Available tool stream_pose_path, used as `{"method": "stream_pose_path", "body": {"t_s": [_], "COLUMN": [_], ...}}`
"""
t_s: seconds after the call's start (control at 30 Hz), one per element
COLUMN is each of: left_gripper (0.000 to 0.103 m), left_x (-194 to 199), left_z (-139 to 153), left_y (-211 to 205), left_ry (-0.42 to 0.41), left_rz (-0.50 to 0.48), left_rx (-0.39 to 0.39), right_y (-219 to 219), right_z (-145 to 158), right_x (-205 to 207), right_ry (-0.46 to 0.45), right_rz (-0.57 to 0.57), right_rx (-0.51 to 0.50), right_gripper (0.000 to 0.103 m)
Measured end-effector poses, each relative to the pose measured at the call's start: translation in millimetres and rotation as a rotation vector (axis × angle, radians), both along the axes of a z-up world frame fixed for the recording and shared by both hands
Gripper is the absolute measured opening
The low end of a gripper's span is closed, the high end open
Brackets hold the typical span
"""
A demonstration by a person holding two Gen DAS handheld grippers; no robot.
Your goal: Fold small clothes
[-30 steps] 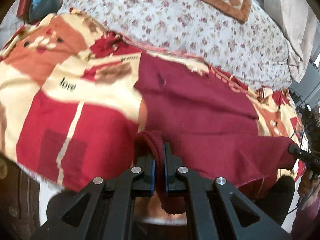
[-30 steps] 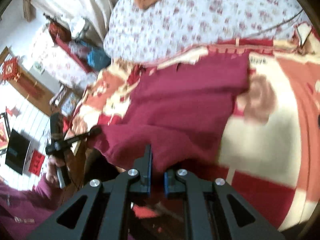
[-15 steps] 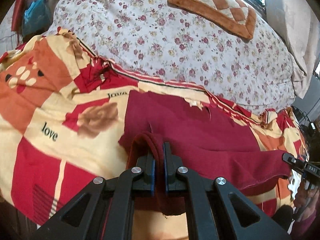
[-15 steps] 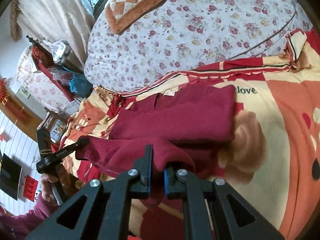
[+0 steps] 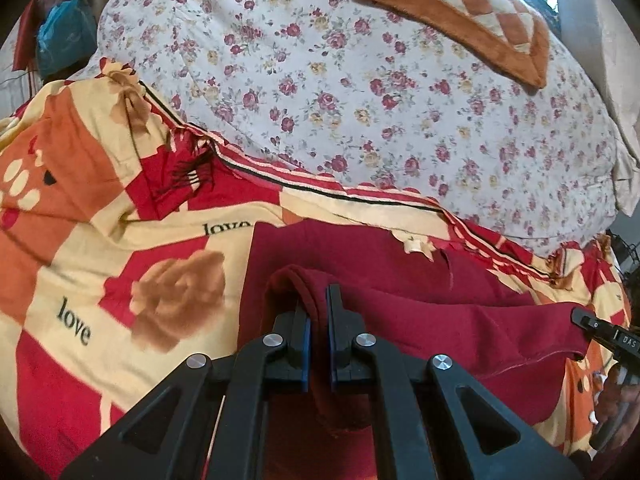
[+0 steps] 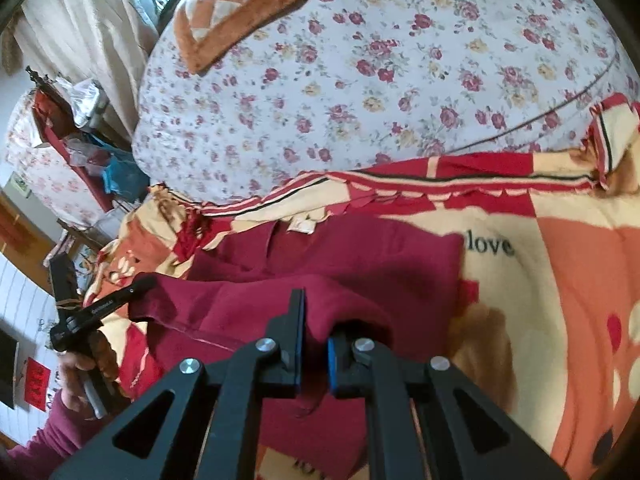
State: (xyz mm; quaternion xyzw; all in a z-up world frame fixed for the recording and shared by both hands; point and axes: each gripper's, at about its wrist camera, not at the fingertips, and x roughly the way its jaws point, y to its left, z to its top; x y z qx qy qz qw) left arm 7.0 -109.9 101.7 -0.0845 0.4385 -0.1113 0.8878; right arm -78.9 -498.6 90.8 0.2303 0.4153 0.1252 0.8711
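- From the left wrist we looked forward along its fingers (image 5: 335, 312), low and close over the dark red garment (image 5: 420, 280), facing the floral quilt (image 5: 360, 80).
- From the right wrist we looked along its fingers (image 6: 297, 320), equally near, facing the same quilt (image 6: 400, 60).
- Both views shared the garment (image 6: 360, 256), the patterned blanket (image 5: 100, 240) and the checked cushion (image 5: 460, 12); each caught the opposite gripper at its edge.

Matt maroon knit garment (image 5: 400, 280), smooth printed cotton bedsheet (image 5: 100, 280), plush brown cushion (image 5: 460, 20), floral quilt (image 5: 360, 120)
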Motion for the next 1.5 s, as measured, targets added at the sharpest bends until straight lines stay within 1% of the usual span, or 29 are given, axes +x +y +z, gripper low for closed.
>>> {"method": "stream_pose_path", "body": {"t_s": [0.13,0.27,0.3,0.33,0.37,0.4,0.43,0.47,0.5,0.53,0.57,0.63,0.73,0.77,0.83,0.9,0.93,1.0,1.07,1.1,1.13,1.2,1.27,1.33,1.4,1.47,1.5], "left_gripper": [0.000,0.000,0.000,0.000,0.000,0.000,0.000,0.000,0.000,0.000,0.000,0.000,0.000,0.001,0.003,0.003,0.004,0.004,0.005,0.005,0.007,0.011,0.014,0.014,0.015,0.015,0.016], "left_x": [25,43,47,50,53,55,55,55,55,54,53,51,50,51,55,59,61,64,66,67,69,74,79,84,85,87,89], "left_z": [-17,-34,-37,-39,-40,-40,-38,-36,-32,-29,-24,-19,-15,-15,-19,-24,-26,-29,-29,-29,-29,-29,-30,-31,-31,-30,-30], "left_y": [-4,-6,-7,-8,-8,-7,-5,-4,-3,-2,-1,0,0,1,1,2,2,3,4,6,6,8,8,6,4,3,2], "left_ry": [0.041,0.075,0.083,0.093,0.104,0.113,0.119,0.117,0.113,0.109,0.105,0.102,0.096,0.096,0.115,0.133,0.142,0.156,0.164,0.170,0.174,0.181,0.192,0.201,0.197,0.188,0.186], "left_rz": [0.012,0.021,0.015,0.007,0.000,-0.005,-0.015,-0.023,-0.035,-0.041,-0.048,-0.067,-0.087,-0.090,-0.087,-0.082,-0.079,-0.077,-0.082,-0.087,-0.089,-0.085,-0.077,-0.068,-0.067,-0.071,-0.071], "left_rx": [-0.010,-0.029,-0.032,-0.037,-0.042,-0.046,-0.057,-0.065,-0.075,-0.080,-0.084,-0.098,-0.104,-0.117,-0.134,-0.146,-0.153,-0.167,-0.184,-0.198,-0.205,-0.239,-0.271,-0.287,-0.288,-0.300,-0.314], "right_y": [-7,-12,-13,-14,-14,-15,-17,-19,-20,-21,-21,-18,-8,-6,5,19,31,44,51,49,47,36,33,33,36,39,40], "right_z": [-19,-46,-50,-52,-52,-49,-46,-40,-34,-29,-23,-15,-11,-12,-18,-27,-33,-41,-45,-46,-47,-55,-61,-62,-57,-52,-50], "right_x": [25,47,50,52,53,53,51,47,43,40,34,25,12,9,6,10,18,33,54,70,78,101,111,111,102,92,88], "right_ry": [0.040,0.096,0.100,0.101,0.100,0.094,0.081,0.053,0.031,0.017,-0.003,-0.030,-0.039,-0.041,-0.028,0.001,0.023,0.044,0.045,0.043,0.047,0.099,0.128,0.133,0.116,0.097,0.089], "right_rz": [-0.028,-0.051,-0.055,-0.054,-0.050,-0.046,-0.046,-0.051,-0.058,-0.063,-0.078,-0.069,-0.019,-0.007,0.052,0.112,0.140,0.164,0.136,0.098,0.077,0.021,-0.012,-0.019,-0.010,-0.002,-0.001], "right_rx": [0.006,0.011,0.012,0.011,0.014,0.023,0.034,0.044,0.048,0.046,0.021,-0.018,-0.053,-0.058,-0.070,-0.121,-0.182,-0.250,-0.305,-0.318,-0.313,-0.244,-0.218,-0.221,-0.219,-0.231,-0.236], "right_gripper": [0.009,0.009,0.011,0.015,0.016,0.021,0.028,0.032,0.039,0.043,0.045,0.046,0.045,0.045,0.045,0.045,0.045,0.045,0.045,0.045,0.045,0.046,0.046,0.046,0.046,0.052,0.056]}}
